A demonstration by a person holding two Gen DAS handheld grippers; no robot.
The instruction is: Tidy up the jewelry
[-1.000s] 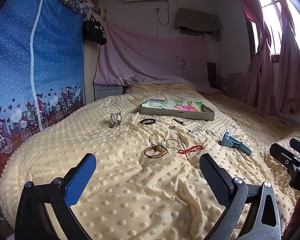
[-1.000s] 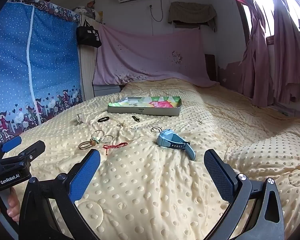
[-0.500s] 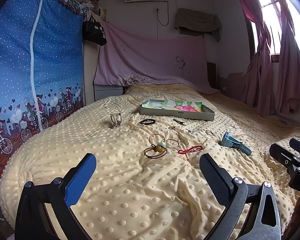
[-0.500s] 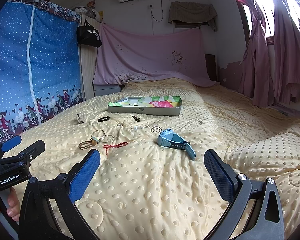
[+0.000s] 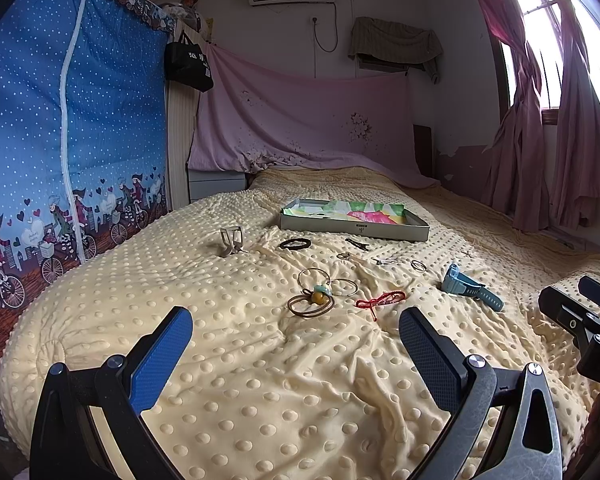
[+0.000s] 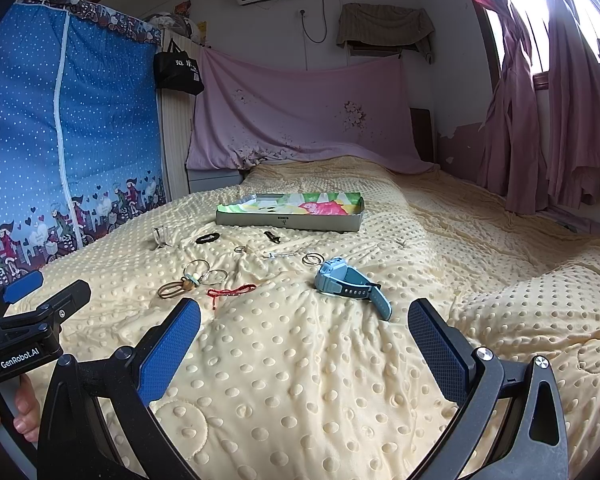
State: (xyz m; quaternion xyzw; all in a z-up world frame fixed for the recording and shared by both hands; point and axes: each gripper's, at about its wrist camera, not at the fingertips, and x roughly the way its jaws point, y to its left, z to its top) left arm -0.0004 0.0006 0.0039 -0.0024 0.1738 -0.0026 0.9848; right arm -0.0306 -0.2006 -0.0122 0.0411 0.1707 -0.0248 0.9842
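Jewelry lies scattered on a yellow dotted bedspread. A shallow grey box with a colourful lining stands behind it; it also shows in the right wrist view. A blue watch lies nearest my right gripper. A red string bracelet, brown hair ties with a bead, thin metal bangles, a black hair tie and a metal clip lie ahead of my left gripper. Both grippers are open and empty, held above the bedspread.
A blue fabric wardrobe stands at the left of the bed. Pink curtains hang at the right by a window. A pink cloth covers the headboard. My right gripper shows at the right edge of the left wrist view.
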